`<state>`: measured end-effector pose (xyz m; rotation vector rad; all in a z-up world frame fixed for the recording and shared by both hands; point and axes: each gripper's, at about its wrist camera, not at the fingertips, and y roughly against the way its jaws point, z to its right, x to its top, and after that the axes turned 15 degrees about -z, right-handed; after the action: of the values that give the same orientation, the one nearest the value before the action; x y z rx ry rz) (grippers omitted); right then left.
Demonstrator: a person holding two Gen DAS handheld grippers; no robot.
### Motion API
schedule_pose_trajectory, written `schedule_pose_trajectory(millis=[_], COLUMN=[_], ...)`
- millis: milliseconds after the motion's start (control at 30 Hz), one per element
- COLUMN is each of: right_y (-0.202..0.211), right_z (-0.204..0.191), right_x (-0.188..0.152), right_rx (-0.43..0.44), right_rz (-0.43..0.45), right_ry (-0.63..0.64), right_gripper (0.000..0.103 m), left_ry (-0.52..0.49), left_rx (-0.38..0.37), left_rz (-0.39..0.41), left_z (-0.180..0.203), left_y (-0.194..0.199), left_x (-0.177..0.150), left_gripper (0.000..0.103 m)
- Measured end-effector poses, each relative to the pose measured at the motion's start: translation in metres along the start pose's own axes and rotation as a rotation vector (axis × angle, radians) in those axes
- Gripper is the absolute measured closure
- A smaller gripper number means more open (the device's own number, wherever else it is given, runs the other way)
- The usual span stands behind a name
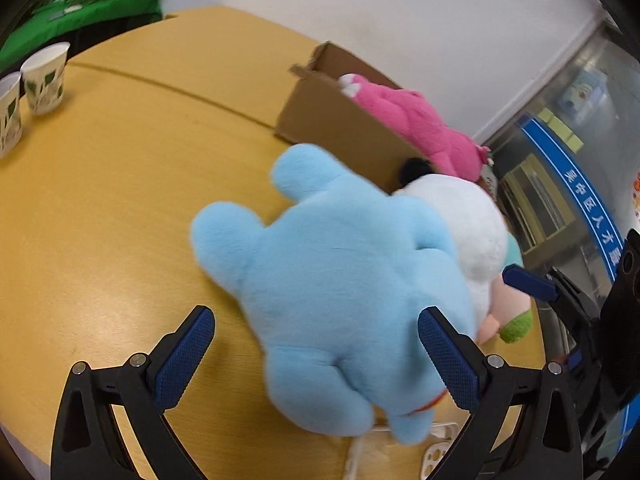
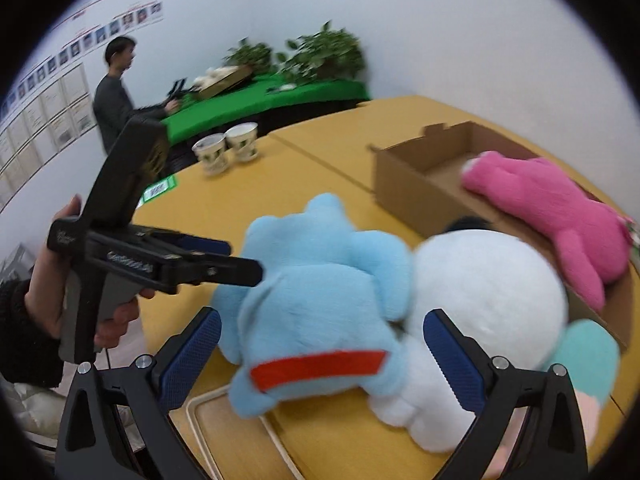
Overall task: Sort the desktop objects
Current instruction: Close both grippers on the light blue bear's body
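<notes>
A light blue plush toy [image 1: 340, 288] lies on the yellow table [image 1: 120, 200], leaning on a white plush [image 1: 468, 224]. My left gripper [image 1: 316, 356] is open, its fingers on either side of the blue plush's lower end. In the right wrist view the blue plush [image 2: 320, 304] with a red collar and the white plush [image 2: 488, 304] lie between the open fingers of my right gripper [image 2: 322, 360]. A pink plush [image 2: 560, 216] lies in an open cardboard box [image 2: 404, 184]. The left gripper [image 2: 208, 260] shows from the side, beside the blue plush.
Two paper cups [image 2: 228, 150] stand at the table's far side and also show in the left wrist view [image 1: 42, 76]. A white tray edge [image 2: 240, 432] lies under the plush near me. A green-covered table with plants [image 2: 280, 84] and a person [image 2: 116, 92] are behind.
</notes>
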<state>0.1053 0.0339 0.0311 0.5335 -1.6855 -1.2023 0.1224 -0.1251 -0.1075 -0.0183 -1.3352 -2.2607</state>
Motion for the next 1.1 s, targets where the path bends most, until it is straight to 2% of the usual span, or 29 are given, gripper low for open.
schedule_pose_trajectory(millis=[100, 200, 300, 400, 533, 633, 667, 700, 733, 800, 1000, 1067, 1100], right_y=[-0.029, -0.043, -0.041, -0.031, -0.013, -0.017, -0.022, -0.028, -0.031, -0.034, -0.046, -0.053, -0.058], right_z=[-0.015, -0.024, -0.018, -0.023, -0.003, 0.028, 0.034, 0.04, 0.042, 0.043, 0.026, 0.019, 0.015], right_x=[0.011, 0.015, 0.017, 0.017, 0.022, 0.031, 0.034, 0.037, 0.038, 0.041, 0.046, 0.049, 0.051], right_rx=[0.037, 0.029, 0.189, 0.287, 0.253, 0.142, 0.095, 0.048, 0.016, -0.02, -0.02, -0.012, -0.006], right_rz=[-0.068, -0.09, -0.071, -0.055, 0.002, -0.03, -0.054, -0.08, -0.098, -0.118, -0.153, -0.163, -0.167], right_ry=[0.056, 0.063, 0.008, 0.005, -0.067, -0.167, -0.179, -0.184, -0.181, -0.171, -0.142, -0.136, -0.134], right_gripper=[0.009, 0.007, 0.007, 0.008, 0.008, 0.008, 0.009, 0.012, 0.02, 0.027, 0.029, 0.035, 0.046], left_ry=[0.023, 0.034, 0.031, 0.02, 0.019, 0.036, 0.04, 0.044, 0.048, 0.061, 0.052, 0.034, 0.026], left_rx=[-0.06, -0.092, -0.058, -0.054, -0.078, -0.14, -0.151, -0.161, -0.167, -0.134, -0.089, -0.069, -0.063], left_rz=[-0.029, -0.022, 0.007, 0.009, -0.013, -0.041, -0.043, -0.045, -0.048, -0.057, -0.063, -0.067, -0.067], left_z=[-0.015, -0.028, -0.038, -0.048, -0.059, -0.065, -0.066, -0.066, -0.067, -0.072, -0.083, -0.081, -0.08], left_y=[-0.01, -0.012, 0.001, 0.011, 0.01, 0.001, 0.0, 0.0, -0.001, 0.0, 0.008, 0.009, 0.009], left_x=[0.002, 0.006, 0.01, 0.01, 0.006, 0.007, 0.008, 0.01, 0.011, 0.013, 0.018, 0.02, 0.021], left_gripper=[0.0, 0.0, 0.001, 0.001, 0.001, 0.018, 0.032, 0.063, 0.073, 0.073, 0.074, 0.074, 0.074])
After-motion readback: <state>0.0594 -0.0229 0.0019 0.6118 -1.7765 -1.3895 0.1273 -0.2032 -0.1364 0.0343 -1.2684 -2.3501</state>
